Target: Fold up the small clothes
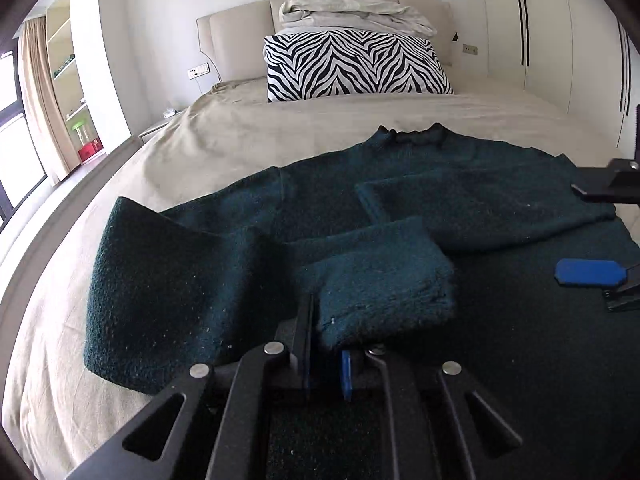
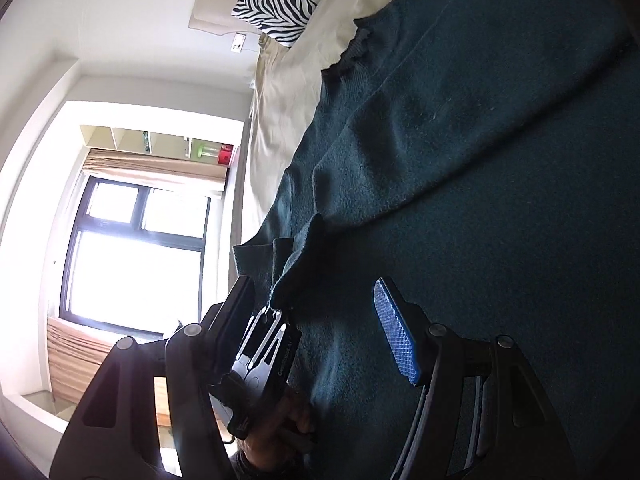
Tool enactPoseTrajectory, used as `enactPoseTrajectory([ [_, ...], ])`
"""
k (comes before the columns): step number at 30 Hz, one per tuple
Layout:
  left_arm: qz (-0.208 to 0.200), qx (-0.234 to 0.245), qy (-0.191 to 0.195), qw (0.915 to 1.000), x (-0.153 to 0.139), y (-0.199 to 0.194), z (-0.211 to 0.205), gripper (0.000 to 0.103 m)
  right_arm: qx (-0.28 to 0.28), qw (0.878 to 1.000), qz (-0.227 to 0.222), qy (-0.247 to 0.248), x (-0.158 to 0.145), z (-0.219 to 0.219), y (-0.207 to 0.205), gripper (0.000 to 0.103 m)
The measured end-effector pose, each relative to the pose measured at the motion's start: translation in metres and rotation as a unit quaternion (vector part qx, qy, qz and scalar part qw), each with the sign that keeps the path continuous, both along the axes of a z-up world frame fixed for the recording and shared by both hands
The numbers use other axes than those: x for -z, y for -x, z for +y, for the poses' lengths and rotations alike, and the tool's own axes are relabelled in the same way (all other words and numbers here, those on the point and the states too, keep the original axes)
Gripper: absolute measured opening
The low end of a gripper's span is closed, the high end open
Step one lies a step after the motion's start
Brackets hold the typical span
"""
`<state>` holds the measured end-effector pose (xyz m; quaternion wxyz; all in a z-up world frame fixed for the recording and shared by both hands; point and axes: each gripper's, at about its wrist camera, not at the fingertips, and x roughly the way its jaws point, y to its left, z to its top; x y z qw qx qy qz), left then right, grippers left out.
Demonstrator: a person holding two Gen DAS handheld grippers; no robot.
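Observation:
A dark teal knitted sweater (image 1: 420, 184) lies flat on the beige bed (image 1: 240, 136), neck towards the pillow. Its right sleeve (image 1: 480, 208) is folded across the body. My left gripper (image 1: 326, 340) is shut on the cuff of the left sleeve (image 1: 380, 284) and holds it raised over the sweater's lower part. My right gripper (image 2: 316, 312) is open and empty, turned on its side just above the sweater (image 2: 460, 160). It also shows at the right edge of the left wrist view (image 1: 596, 236). The left gripper with the sleeve shows in the right wrist view (image 2: 272, 344).
A zebra-print pillow (image 1: 356, 64) with folded pale bedding (image 1: 352, 14) on top stands at the headboard. A window with curtains (image 2: 132, 232) and shelves (image 1: 72, 80) are left of the bed. White wardrobe doors (image 1: 552, 32) are at the right.

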<state>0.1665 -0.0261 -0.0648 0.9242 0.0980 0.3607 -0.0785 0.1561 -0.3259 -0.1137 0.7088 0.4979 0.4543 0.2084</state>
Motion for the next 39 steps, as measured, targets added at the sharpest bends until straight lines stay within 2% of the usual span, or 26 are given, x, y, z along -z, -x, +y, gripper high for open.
enactPoseTrajectory([
  [3, -0.017, -0.004, 0.007, 0.9998, -0.004, 0.004, 0.001, 0.014, -0.032, 0.999, 0.019, -0.040, 0.014, 0.031, -0.033, 0.062],
  [9, -0.024, -0.013, 0.042, 0.9987, -0.008, 0.004, 0.014, 0.014, -0.088, 0.993, 0.073, -0.034, 0.033, 0.092, -0.076, 0.059],
  [11, -0.024, -0.015, 0.054, 0.9981, -0.010, 0.005, 0.018, 0.015, -0.101, 0.992, 0.077, -0.023, 0.037, 0.107, -0.085, 0.039],
  [12, -0.020, -0.015, 0.066, 0.9975, -0.010, 0.005, 0.022, 0.019, -0.109, 0.991, 0.074, -0.016, 0.037, 0.113, -0.089, 0.028],
  [14, -0.022, -0.017, 0.097, 0.9948, -0.016, 0.012, 0.032, 0.033, -0.109, 0.992, 0.060, 0.003, 0.028, 0.115, -0.094, 0.016],
  [15, -0.029, -0.020, 0.111, 0.9932, -0.019, 0.016, 0.037, 0.045, -0.110, 0.993, 0.049, 0.014, 0.021, 0.113, -0.095, 0.010],
  [16, -0.033, -0.024, 0.121, 0.9918, -0.021, 0.021, 0.041, 0.052, -0.108, 0.993, 0.038, 0.025, 0.013, 0.108, -0.096, 0.009],
  [23, -0.007, -0.033, 0.173, 0.9844, -0.023, 0.039, 0.057, 0.052, -0.064, 0.995, -0.009, 0.079, -0.038, 0.036, -0.103, 0.008],
  [26, 0.004, -0.042, 0.193, 0.9803, -0.023, 0.042, 0.067, 0.052, -0.053, 0.990, -0.016, 0.128, -0.051, 0.006, -0.105, 0.008],
  [32, 0.019, -0.062, 0.237, 0.9693, -0.025, 0.039, 0.090, 0.052, -0.018, 0.983, 0.012, 0.182, -0.037, -0.062, -0.104, 0.008],
  [35, 0.021, -0.069, 0.252, 0.9650, -0.030, 0.033, 0.099, 0.045, 0.006, 0.982, 0.021, 0.188, -0.025, -0.099, -0.099, 0.008],
  [39, 0.020, -0.079, 0.262, 0.9615, -0.037, 0.023, 0.109, 0.040, 0.018, 0.975, 0.023, 0.220, -0.019, -0.117, -0.096, 0.008],
])
